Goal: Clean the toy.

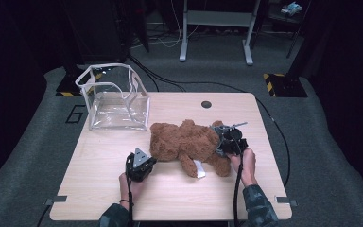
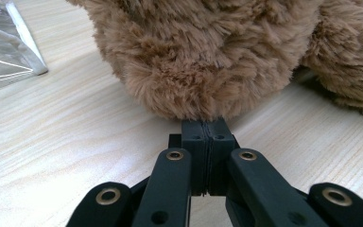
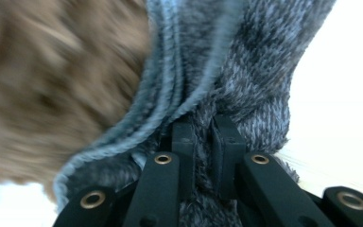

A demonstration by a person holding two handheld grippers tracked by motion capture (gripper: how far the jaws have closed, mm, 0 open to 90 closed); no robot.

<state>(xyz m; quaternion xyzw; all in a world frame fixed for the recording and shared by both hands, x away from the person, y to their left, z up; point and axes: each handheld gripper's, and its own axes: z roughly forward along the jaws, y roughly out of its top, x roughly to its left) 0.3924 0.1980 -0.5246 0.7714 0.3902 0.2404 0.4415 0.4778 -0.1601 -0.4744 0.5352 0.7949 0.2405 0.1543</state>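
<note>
High view: a brown plush teddy bear (image 1: 185, 143) lies flat across the middle of a pale wooden table (image 1: 99, 189), with a person's two hand-held grippers working at either end of it. At the bear's right-hand end the right gripper (image 1: 220, 135) has its jaws nearly closed on a fold of grey knitted garment (image 3: 246, 61); the right gripper view shows the ribbed hem pinched between the black pads, the fur beside it blurred. The left gripper (image 1: 147, 158) sits at the bear's near left side with its jaws fully closed; in the left gripper view the tips touch the fur (image 2: 203, 56) at the table line, though whether they pinch any of it cannot be told. By the look of it the step in hand is working the knit over the bear, and the next move would call for a steady pull along the body while the left side holds the toy down. A clear plastic zip bag with white trim (image 1: 116, 97) stands open at the table's far left corner. Grey carpet, trailing black cables and a grey desk frame (image 1: 216, 28) fill the dim room beyond
</note>
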